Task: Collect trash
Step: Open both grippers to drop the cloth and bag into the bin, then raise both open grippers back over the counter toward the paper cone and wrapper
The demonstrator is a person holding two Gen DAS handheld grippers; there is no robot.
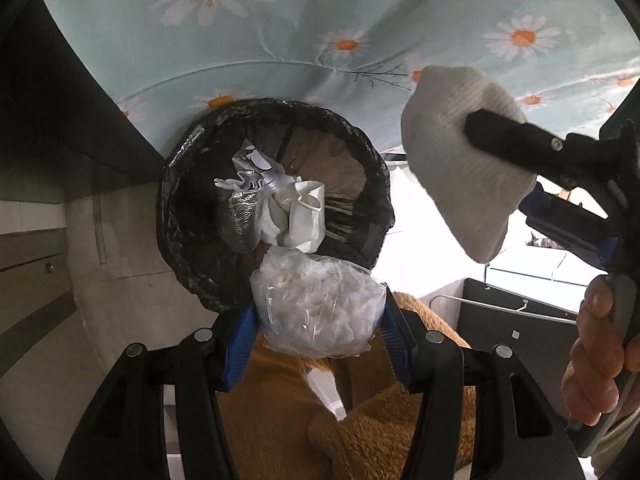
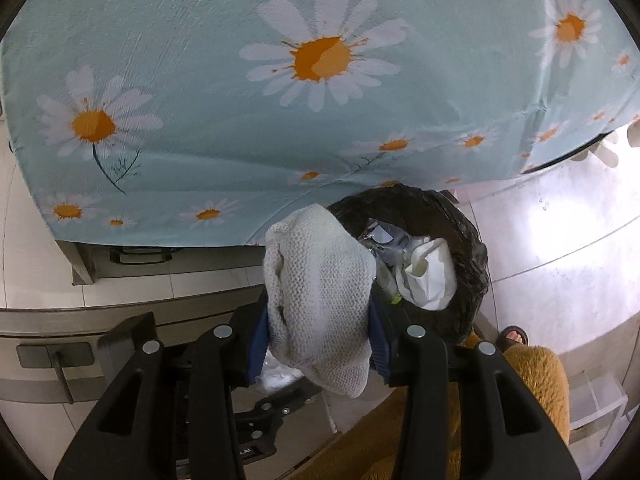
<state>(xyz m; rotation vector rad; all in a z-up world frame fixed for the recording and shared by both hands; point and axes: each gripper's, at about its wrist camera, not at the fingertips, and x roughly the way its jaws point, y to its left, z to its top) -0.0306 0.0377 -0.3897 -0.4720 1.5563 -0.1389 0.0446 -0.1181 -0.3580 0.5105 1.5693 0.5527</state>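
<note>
A round bin with a black liner (image 1: 182, 240) stands on the floor below the table; it also shows in the right wrist view (image 2: 476, 256). It holds crumpled white paper (image 1: 304, 216) and silver foil wrappers (image 1: 240, 216). My left gripper (image 1: 320, 320) is shut on a clear plastic bag of white tissue (image 1: 316, 304), held over the bin's near rim. My right gripper (image 2: 320, 312) is shut on a white knitted cloth (image 2: 316, 292), held above the bin's left edge; the cloth also shows in the left wrist view (image 1: 452, 160).
A light blue tablecloth with daisies (image 2: 280, 120) hangs over the table edge behind the bin. The person's brown fleece clothing (image 1: 360, 420) and sandalled foot (image 2: 514, 338) are close below. A metal cabinet with drawers (image 2: 60, 344) stands left. Tiled floor (image 2: 560, 260) lies right.
</note>
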